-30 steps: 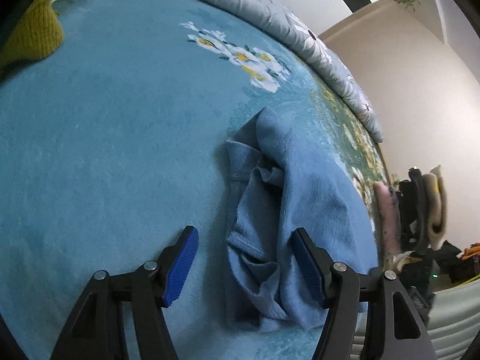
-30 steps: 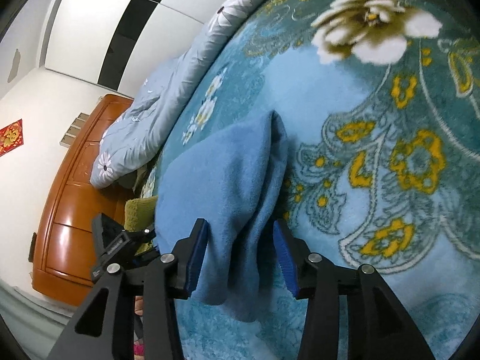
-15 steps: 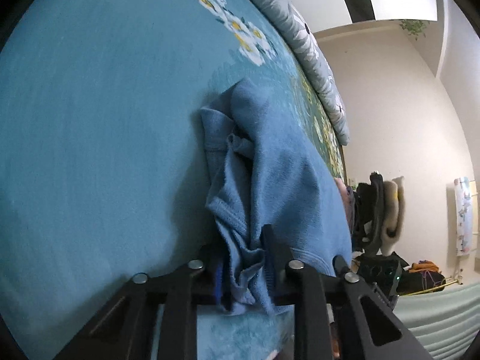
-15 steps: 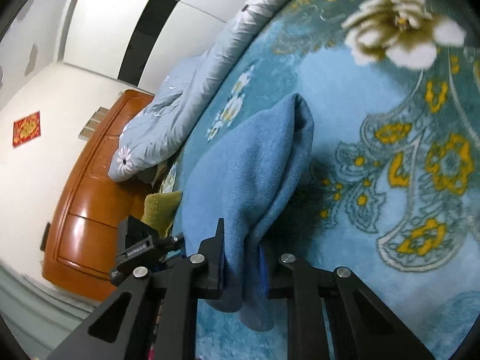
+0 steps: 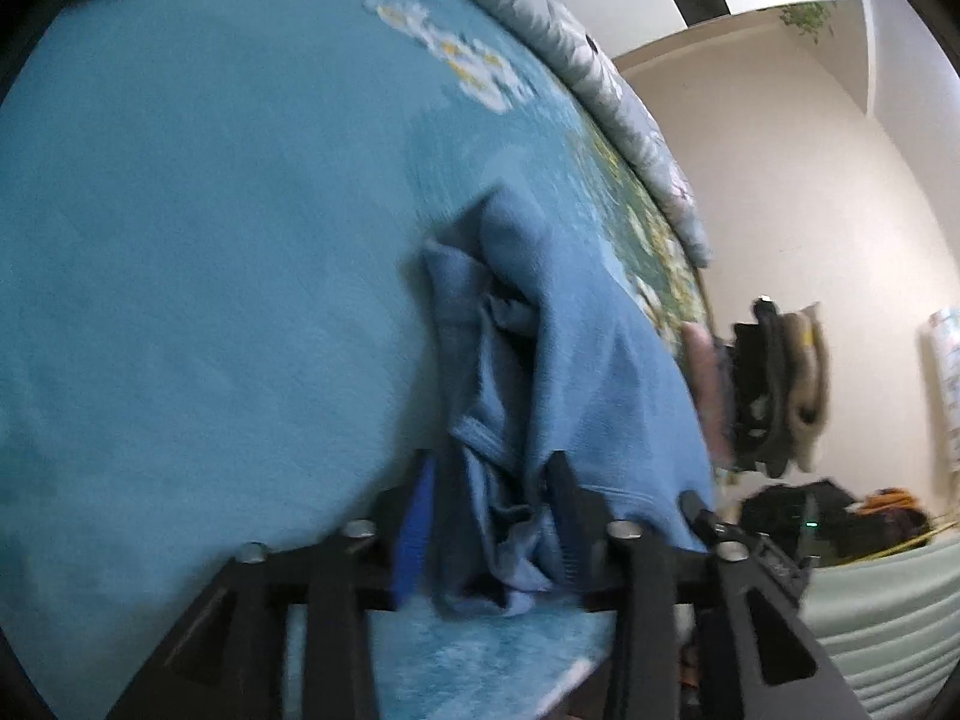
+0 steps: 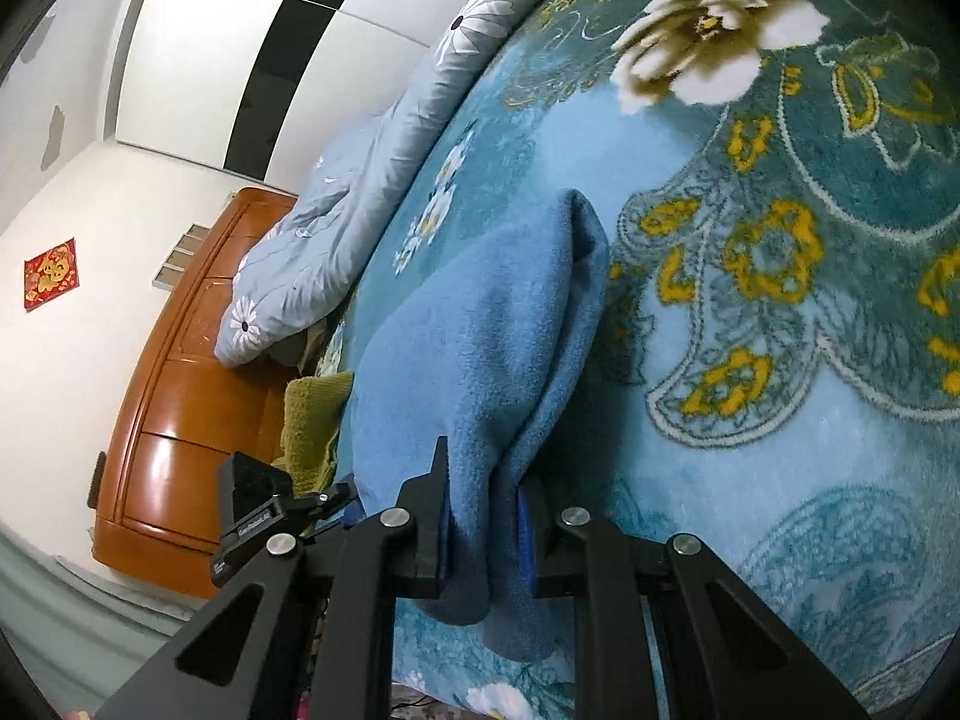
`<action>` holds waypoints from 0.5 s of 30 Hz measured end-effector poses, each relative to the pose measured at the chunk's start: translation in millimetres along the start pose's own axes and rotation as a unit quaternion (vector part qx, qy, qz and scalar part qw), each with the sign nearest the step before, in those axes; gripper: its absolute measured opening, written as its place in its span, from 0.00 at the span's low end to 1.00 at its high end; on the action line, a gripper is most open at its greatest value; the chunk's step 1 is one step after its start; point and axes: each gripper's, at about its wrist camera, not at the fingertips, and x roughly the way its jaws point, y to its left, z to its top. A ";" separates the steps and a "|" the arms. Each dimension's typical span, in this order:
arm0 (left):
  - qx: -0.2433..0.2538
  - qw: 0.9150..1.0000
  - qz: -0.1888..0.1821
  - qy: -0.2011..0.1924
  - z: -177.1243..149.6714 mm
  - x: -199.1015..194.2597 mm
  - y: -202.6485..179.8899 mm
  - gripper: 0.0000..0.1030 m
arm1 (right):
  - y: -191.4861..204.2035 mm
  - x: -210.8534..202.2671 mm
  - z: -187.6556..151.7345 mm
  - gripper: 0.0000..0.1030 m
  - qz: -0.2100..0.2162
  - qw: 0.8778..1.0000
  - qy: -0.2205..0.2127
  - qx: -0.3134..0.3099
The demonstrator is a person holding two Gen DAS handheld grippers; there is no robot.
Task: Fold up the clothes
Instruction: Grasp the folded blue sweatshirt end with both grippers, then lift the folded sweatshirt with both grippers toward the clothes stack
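Note:
A blue fleece garment lies bunched on the teal floral blanket near the bed's front edge. My left gripper is shut on the garment's crumpled near end, with cloth bulging between the blue pads. In the right wrist view the same blue garment runs as a raised fold away from me. My right gripper is shut on its near edge, and cloth hangs below the fingers. The left gripper's black body shows to the left of it.
A grey floral duvet is heaped along the far side of the bed. A yellow-green knit garment lies near the wooden headboard. Clothes hang on a rack past the bed's edge, by the wall.
Both grippers went from open around the garment's near edge to shut on it. The left wrist view has since swung and is blurred with motion; the garment stays pinched.

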 end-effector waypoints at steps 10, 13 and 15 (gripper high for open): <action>0.007 1.000 -0.013 0.013 0.3 24.3 -4.7 0.32 | 4.4 -0.9 -0.7 0.17 0.002 1.000 0.000 -0.002; 0.002 0.999 -0.030 0.018 -2.6 25.2 -9.5 0.15 | 16.7 -6.5 1.0 0.17 0.008 1.000 -0.003 -0.023; 0.008 0.999 -0.041 0.014 -5.4 18.8 -13.2 0.15 | 25.7 -14.1 2.2 0.17 0.014 0.999 -0.008 -0.038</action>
